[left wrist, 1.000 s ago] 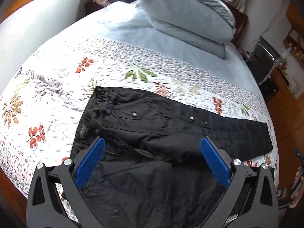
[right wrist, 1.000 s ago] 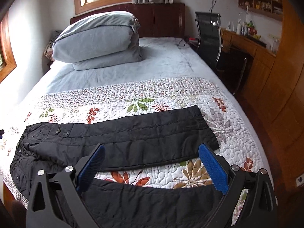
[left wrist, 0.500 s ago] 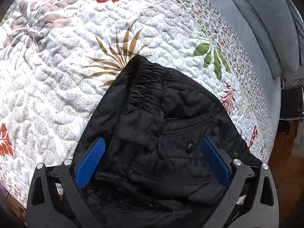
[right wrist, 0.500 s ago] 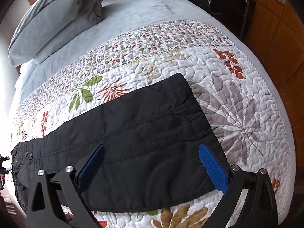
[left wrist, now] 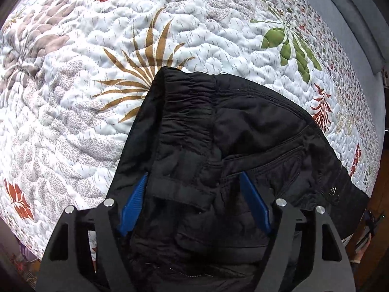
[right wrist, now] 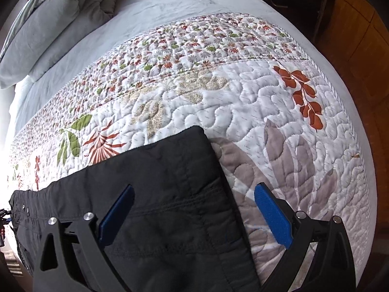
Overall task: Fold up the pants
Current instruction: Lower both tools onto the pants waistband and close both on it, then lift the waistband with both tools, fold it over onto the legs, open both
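Black pants [left wrist: 233, 150] lie on a floral quilt. In the left wrist view the elastic waistband [left wrist: 184, 112] and a back pocket fill the middle. My left gripper [left wrist: 194, 187] sits low over the waist, its blue pads either side of a bunched fold of cloth, jaws partly closed and still apart. In the right wrist view the leg end of the pants [right wrist: 170, 185] lies flat, its hem corner pointing away from me. My right gripper [right wrist: 194, 199] is open, straddling the hem's right edge, left pad over cloth, right pad over quilt.
The quilt [right wrist: 267, 102] covers the near part of the bed, with grey sheet and folded grey pillows [right wrist: 56, 19] beyond. The bed's right edge drops to a wooden floor and cabinets [right wrist: 364, 48]. A chair stands at the top right.
Both grippers have dropped closer to the pants. My left jaws have narrowed around the waist cloth. My right gripper has moved down over the hem, still open.
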Motion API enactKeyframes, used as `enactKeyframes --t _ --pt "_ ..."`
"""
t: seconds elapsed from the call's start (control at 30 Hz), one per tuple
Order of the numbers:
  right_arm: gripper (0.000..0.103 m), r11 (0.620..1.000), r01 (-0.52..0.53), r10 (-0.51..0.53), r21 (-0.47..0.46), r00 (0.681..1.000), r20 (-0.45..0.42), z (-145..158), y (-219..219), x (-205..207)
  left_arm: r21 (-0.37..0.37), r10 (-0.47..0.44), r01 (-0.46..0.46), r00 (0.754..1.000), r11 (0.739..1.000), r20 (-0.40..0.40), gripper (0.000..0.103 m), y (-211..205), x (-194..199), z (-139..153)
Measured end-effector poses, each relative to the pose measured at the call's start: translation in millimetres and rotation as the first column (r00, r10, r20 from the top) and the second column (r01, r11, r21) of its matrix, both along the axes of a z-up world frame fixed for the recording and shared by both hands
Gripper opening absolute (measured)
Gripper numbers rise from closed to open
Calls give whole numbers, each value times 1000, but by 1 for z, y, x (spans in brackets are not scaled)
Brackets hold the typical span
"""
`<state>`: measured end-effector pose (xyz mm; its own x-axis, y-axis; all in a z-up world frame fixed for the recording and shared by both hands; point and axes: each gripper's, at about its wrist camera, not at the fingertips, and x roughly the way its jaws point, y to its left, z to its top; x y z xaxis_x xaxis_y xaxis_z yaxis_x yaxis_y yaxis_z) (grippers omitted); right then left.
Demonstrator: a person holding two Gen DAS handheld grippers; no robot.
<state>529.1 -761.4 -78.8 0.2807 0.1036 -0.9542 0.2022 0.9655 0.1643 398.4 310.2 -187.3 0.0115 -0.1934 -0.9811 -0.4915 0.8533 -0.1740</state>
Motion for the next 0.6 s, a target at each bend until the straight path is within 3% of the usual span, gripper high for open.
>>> enactKeyframes --t 0.1,0.17,0.2,0.23,0.27,0.33,0.37,0.4,0.5,0.6 --pt "100 1000 12 -12 10 1000 -16 -10 6 13 25 -30 31 999 999 -10 65 -5 6 0" --pt "100 999 7 -9 -44 999 -34 -16 15 20 41 -53 53 999 998 -14 57 -10 10 -1" --pt "93 997 -7 4 -82 999 -37 -17 21 23 41 -63 63 998 997 -8 52 -12 12 0" --pt "80 993 -23 19 -114 999 -39 -18 26 25 12 -64 64 998 998 14 32 -15 15 2" --pt "77 988 -47 42 -149 999 -33 -16 33 26 10 -61 61 998 998 23 30 -17 17 3" --pt "46 972 -71 62 -224 997 -45 -12 42 27 43 -91 91 996 995 18 28 -33 27 1" --pt "38 971 -73 65 -227 997 -42 -10 44 27 65 -111 110 994 992 15 27 -38 29 0" --pt "23 970 -77 71 -230 997 -35 -5 46 26 79 -120 118 993 990 16 26 -42 31 0" --pt "14 953 -117 120 -280 993 -4 9 57 18 105 -131 126 990 986 44 20 -52 33 5" --pt "13 931 -133 166 -339 984 68 33 68 4 121 -157 145 982 982 103 11 -64 31 18"
